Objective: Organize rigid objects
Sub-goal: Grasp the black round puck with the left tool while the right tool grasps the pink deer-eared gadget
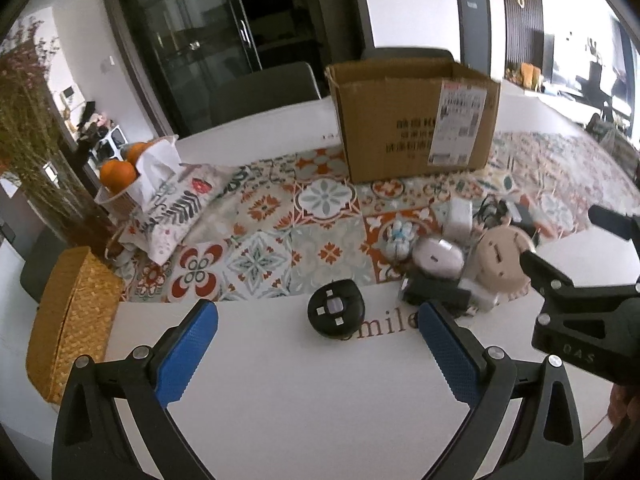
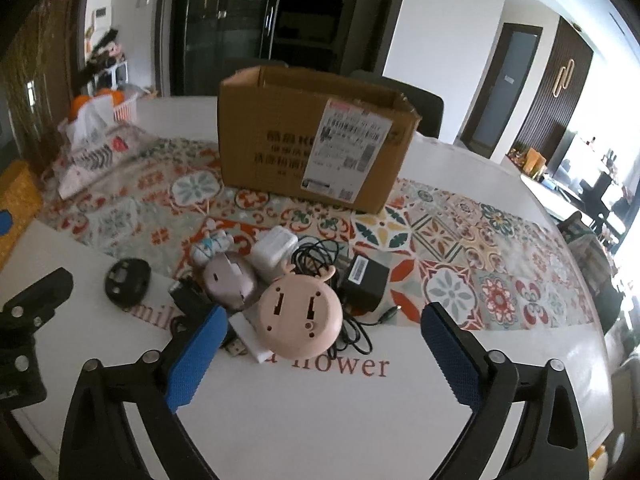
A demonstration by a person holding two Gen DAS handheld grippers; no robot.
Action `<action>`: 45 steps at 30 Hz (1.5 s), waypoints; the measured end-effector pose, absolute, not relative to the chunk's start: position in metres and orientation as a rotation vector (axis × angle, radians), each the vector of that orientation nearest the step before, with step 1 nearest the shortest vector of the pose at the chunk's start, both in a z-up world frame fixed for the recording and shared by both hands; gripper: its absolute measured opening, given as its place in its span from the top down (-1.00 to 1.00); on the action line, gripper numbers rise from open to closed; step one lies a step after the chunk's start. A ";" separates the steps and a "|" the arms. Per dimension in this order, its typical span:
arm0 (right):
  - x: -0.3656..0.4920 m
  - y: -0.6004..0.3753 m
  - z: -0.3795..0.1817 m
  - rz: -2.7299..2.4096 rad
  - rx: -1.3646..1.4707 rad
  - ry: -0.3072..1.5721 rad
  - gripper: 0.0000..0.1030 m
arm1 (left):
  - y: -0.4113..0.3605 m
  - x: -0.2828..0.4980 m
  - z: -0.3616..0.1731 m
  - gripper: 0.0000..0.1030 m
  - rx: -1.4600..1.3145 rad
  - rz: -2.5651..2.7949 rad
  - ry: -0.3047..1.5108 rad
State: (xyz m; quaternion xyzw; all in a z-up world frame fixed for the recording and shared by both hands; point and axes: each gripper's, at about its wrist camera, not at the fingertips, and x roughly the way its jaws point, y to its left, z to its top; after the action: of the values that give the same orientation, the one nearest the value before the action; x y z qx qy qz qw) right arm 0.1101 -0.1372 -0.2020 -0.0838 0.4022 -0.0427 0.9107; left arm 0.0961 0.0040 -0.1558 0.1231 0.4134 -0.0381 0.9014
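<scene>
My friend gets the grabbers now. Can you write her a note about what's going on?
Left gripper: open, empty, aimed at the black round gadget.
Right gripper: open, empty, by the pink round gadget.
Pile beside them: mouse, white charger, black adapter with cable.
Box behind on the cloth, top open.
Done: nothing seen packed. Left: everything in the pile.

one cardboard box (image 2: 316,148) at the back of the patterned cloth (image 2: 460,248), in front of the box one round pink gadget (image 2: 299,320), one black adapter (image 2: 365,282), one white charger (image 2: 274,251), one black round gadget (image 2: 127,280), left of the box two oranges (image 1: 118,174), one woven basket (image 1: 70,320)
</scene>
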 end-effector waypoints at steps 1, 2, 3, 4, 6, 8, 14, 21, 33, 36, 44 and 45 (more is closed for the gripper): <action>0.113 -0.136 -0.206 -0.092 -0.181 0.834 -0.84 | 0.004 0.099 -0.161 -1.00 0.258 -0.084 0.865; 0.115 -0.135 -0.210 -0.090 -0.186 0.840 -0.83 | 0.005 0.101 -0.165 -1.00 0.256 -0.088 0.875; 0.118 -0.133 -0.215 -0.092 -0.190 0.847 -0.80 | 0.006 0.104 -0.168 -1.00 0.252 -0.092 0.884; 0.121 -0.132 -0.220 -0.092 -0.193 0.855 -0.78 | 0.007 0.107 -0.173 -1.00 0.249 -0.097 0.895; 0.125 -0.130 -0.229 -0.092 -0.201 0.866 -0.75 | 0.006 0.110 -0.182 -0.99 0.260 -0.105 0.908; 0.129 -0.129 -0.238 -0.103 -0.222 0.875 -0.69 | 0.005 0.114 -0.189 -0.97 0.278 -0.109 0.915; 0.137 -0.125 -0.254 -0.118 -0.263 0.880 -0.64 | 0.001 0.122 -0.207 -0.97 0.303 -0.130 0.939; 0.148 -0.121 -0.267 -0.108 -0.262 0.883 -0.54 | 0.003 0.133 -0.216 -0.97 0.314 -0.129 0.948; 0.152 -0.117 -0.276 -0.099 -0.279 0.881 -0.45 | 0.001 0.140 -0.226 -0.95 0.330 -0.153 0.937; 0.152 -0.117 -0.276 -0.103 -0.272 0.881 -0.45 | 0.002 0.144 -0.229 -0.90 0.327 -0.160 0.932; 0.152 -0.115 -0.277 -0.112 -0.280 0.870 -0.45 | 0.005 0.158 -0.252 -0.50 0.290 -0.200 0.979; 0.152 -0.115 -0.277 -0.114 -0.280 0.869 -0.45 | 0.005 0.159 -0.254 -0.47 0.283 -0.204 0.983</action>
State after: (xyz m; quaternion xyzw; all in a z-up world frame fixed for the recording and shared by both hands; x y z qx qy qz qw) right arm 0.1521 -0.1148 -0.2766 -0.1353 0.4193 -0.0550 0.8960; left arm 0.1593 0.0052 -0.2539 0.1352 0.4696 -0.0975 0.8670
